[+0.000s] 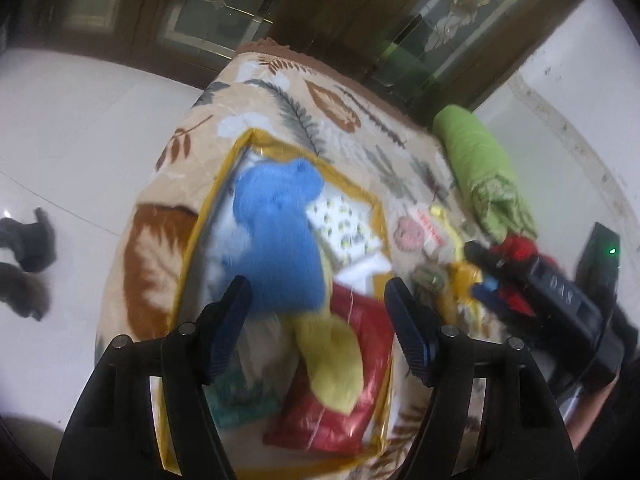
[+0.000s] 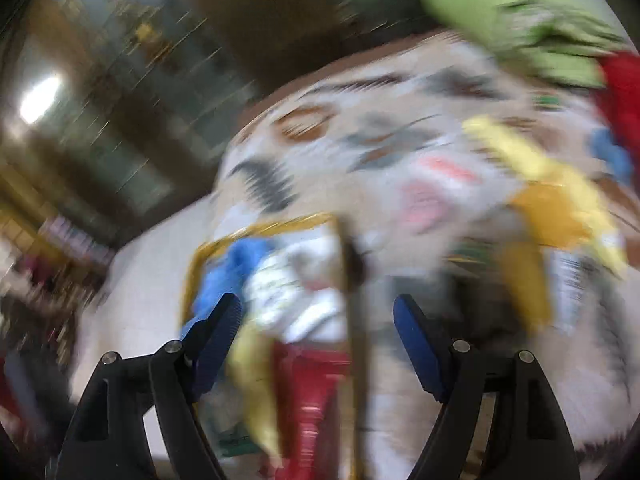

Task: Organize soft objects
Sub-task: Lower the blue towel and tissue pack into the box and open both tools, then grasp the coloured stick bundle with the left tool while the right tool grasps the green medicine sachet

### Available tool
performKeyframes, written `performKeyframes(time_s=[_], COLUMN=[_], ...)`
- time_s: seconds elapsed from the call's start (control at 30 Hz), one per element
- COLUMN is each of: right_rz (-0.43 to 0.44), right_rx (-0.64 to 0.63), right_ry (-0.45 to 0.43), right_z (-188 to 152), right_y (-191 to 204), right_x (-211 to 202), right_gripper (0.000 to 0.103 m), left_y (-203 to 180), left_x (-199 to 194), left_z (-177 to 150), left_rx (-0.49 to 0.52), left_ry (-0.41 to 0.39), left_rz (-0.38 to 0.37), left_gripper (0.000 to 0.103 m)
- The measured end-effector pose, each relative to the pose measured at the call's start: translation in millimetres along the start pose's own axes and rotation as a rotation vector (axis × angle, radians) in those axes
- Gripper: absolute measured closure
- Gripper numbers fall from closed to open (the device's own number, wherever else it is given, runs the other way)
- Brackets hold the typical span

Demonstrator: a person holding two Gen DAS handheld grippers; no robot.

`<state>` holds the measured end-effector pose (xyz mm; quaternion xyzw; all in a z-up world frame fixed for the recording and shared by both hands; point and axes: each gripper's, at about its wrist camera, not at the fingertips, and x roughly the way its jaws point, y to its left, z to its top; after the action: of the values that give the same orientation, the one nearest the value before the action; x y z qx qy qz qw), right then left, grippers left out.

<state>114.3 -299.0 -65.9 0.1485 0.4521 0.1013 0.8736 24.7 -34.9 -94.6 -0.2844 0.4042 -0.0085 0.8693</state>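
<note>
A clear storage bag with yellow trim [image 1: 224,176] lies open on a leaf-patterned blanket [image 1: 332,112]. Inside are a blue plush toy [image 1: 276,232], a yellow soft item [image 1: 336,364], a red packet [image 1: 352,360] and a white patterned cloth [image 1: 344,224]. My left gripper [image 1: 318,312] is open and empty just above the bag. My right gripper [image 2: 318,320] is open and empty; its view is badly blurred and shows the bag's trim [image 2: 256,232], the blue toy [image 2: 240,264] and yellow cloth [image 2: 560,208]. The right gripper also shows in the left wrist view [image 1: 492,260] beside a red soft item [image 1: 516,248].
A rolled green cloth [image 1: 480,160] lies at the blanket's far right, also in the right wrist view [image 2: 500,12]. A pink round item [image 1: 408,232] and small yellow pieces lie beside the bag. White tiled floor [image 1: 80,120] surrounds the blanket; dark slippers [image 1: 28,248] lie at left.
</note>
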Motion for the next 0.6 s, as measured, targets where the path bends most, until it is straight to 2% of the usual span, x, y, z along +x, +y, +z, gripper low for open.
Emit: performKeyframes(time_s=[0.07, 0.2, 0.27, 0.37, 0.43, 0.5, 0.6], right_rz=[-0.040, -0.066, -0.055, -0.040, -0.040, -0.062, -0.102], right_rx=[0.087, 0.312, 0.385, 0.457, 0.500, 0.546, 0.619], right_ry=[-0.028, -0.064, -0.080, -0.083, -0.084, -0.094, -0.080], right_z=[0.9, 10.2, 12.4, 10.3, 11.0, 10.6, 9.0], right_y=[-26.4, -77.5, -93.3, -111.4, -122.5, -135.6, -160.1], right_x=[-9.5, -19.9, -20.9, -22.7, -23.4, -26.3, -21.3], right_gripper=[0.024, 0.024, 0.024, 0.024, 0.024, 0.024, 0.024], left_y=[-11.7, -41.9, -54.3, -68.7, -83.1, -95.7, -111.2], left_x=[-2.5, -8.1, -2.3, 16.8, 31.7, 40.6, 66.2], left_z=[-7.8, -14.4, -11.3, -0.5, 7.0, 9.7, 11.9], left_rx=[0.022, 0.060, 0.064, 0.053, 0.081, 0.111, 0.119], left_ry=[0.006, -0.054, -0.048, 0.040, 0.093, 0.118, 0.203], left_rz=[-0.009, -0.012, -0.055, -0.111, -0.133, -0.142, -0.207], left_gripper=[0.033, 0.033, 0.033, 0.033, 0.033, 0.033, 0.033])
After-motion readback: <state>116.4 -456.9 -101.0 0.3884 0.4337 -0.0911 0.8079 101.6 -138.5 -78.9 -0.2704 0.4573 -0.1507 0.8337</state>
